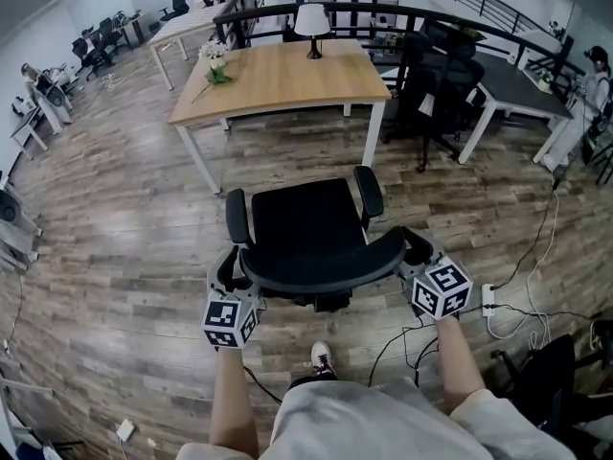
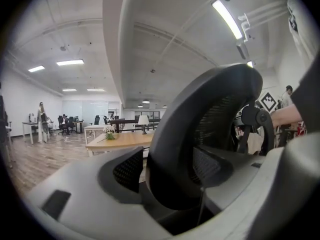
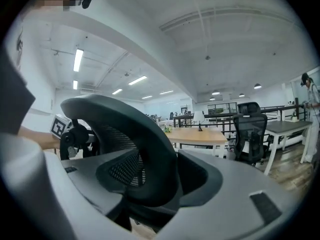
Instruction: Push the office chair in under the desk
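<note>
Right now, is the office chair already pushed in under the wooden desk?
No, the head view shows the office chair standing well short of the wooden desk, with no part of it under the top.

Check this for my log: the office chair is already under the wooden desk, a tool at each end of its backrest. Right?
Not under: the head view shows the office chair standing short of the wooden desk. The rest holds.

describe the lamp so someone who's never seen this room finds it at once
Start at the wooden desk straight ahead of the nearest chair. The lamp stands midway along its far edge. Unlike the flowers at the left end, it has a white shade on a black stem.
</note>
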Available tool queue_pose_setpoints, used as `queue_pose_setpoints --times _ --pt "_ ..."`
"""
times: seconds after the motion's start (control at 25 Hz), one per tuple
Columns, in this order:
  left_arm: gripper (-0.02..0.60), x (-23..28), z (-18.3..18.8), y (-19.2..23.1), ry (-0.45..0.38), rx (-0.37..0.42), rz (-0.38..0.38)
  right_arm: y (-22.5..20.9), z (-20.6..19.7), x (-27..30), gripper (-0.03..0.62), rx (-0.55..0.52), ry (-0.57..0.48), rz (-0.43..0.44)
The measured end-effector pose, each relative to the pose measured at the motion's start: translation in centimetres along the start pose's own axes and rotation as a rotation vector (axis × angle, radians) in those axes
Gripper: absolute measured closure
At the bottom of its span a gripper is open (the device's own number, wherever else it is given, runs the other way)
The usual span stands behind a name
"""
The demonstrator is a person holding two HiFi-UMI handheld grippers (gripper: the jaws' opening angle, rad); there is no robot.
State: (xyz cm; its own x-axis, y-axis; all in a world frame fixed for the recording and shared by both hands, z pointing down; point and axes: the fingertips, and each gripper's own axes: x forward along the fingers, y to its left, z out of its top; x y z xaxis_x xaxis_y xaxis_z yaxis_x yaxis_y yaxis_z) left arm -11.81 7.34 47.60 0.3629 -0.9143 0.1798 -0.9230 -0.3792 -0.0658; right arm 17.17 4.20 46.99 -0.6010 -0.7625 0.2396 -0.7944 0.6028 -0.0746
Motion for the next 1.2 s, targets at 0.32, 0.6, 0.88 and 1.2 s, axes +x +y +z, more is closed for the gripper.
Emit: queue_pose_setpoints --times 0.32,0.6,0.88,1.2 --pt "0.278 0.9 -0.2 0.2 0.001 0.087 -0.018 -0.4 0.2 2.6 0.307 -0.030 -0.091 0.023" --pt "0.285 2.8 -0.1 1.9 -0.011 0.112 -0.005 -1.1 0.5 5.0 0.309 -0.015 -0.083 0.046" --pt "0.291 4.7 0.2 4.4 -0.021 0.112 -0.021 -1.4 1.4 7.7 0.315 -0.031 -0.108 0.029" --pt "0.294 7.4 0.5 7.0 -0.024 0.109 -0.033 -2.4 2.3 10.9 0.315 -0.032 -0.115 0.015"
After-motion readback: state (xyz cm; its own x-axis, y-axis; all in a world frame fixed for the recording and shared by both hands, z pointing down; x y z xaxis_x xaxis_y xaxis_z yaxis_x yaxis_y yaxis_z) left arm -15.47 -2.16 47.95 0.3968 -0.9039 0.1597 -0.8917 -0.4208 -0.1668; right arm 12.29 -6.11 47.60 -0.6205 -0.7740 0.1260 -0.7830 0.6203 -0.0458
